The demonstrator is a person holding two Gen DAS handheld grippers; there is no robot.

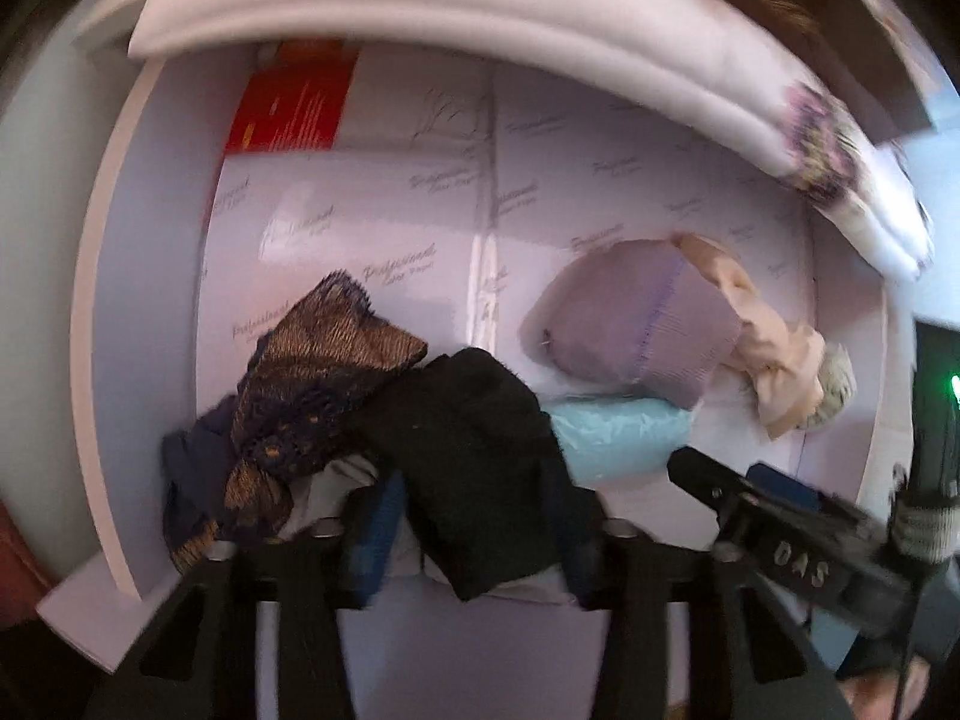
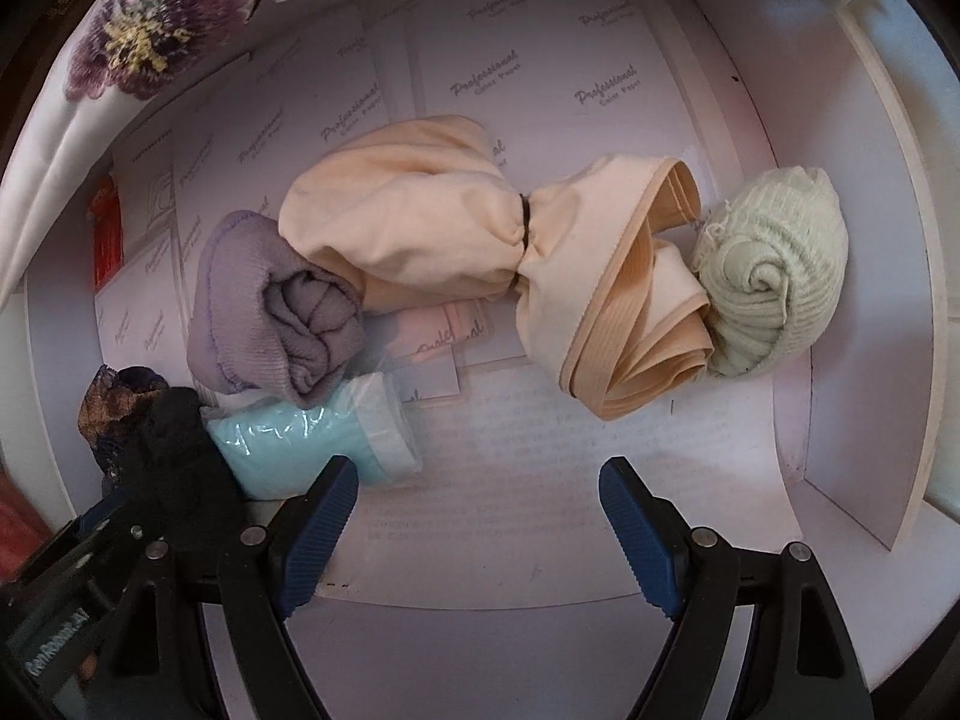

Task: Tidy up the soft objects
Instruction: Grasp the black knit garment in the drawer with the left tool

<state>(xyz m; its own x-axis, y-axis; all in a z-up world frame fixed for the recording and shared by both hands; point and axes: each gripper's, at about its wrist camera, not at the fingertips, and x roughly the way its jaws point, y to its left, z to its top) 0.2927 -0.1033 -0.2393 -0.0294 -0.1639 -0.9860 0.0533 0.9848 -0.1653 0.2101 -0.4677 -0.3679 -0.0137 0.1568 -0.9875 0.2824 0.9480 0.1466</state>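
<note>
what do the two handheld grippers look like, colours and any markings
Both are black plastic with bolted finger arms and ribbed blue pads. The right gripper shows its pads clearly; the left gripper is partly covered by cloth. White letters "DAS" mark the right gripper's body in the left wrist view.

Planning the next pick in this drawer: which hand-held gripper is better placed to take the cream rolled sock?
Probably the right hand-held gripper: its jaws stand open and empty, with the cream rolled sock ahead to its right. The left hand-held gripper is busy with the black cloth between its fingers.

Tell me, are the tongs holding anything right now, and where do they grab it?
The left tongs pinch the black cloth near its lower edge, though blur hides the exact contact. The right tongs are open and hold nothing.
</note>
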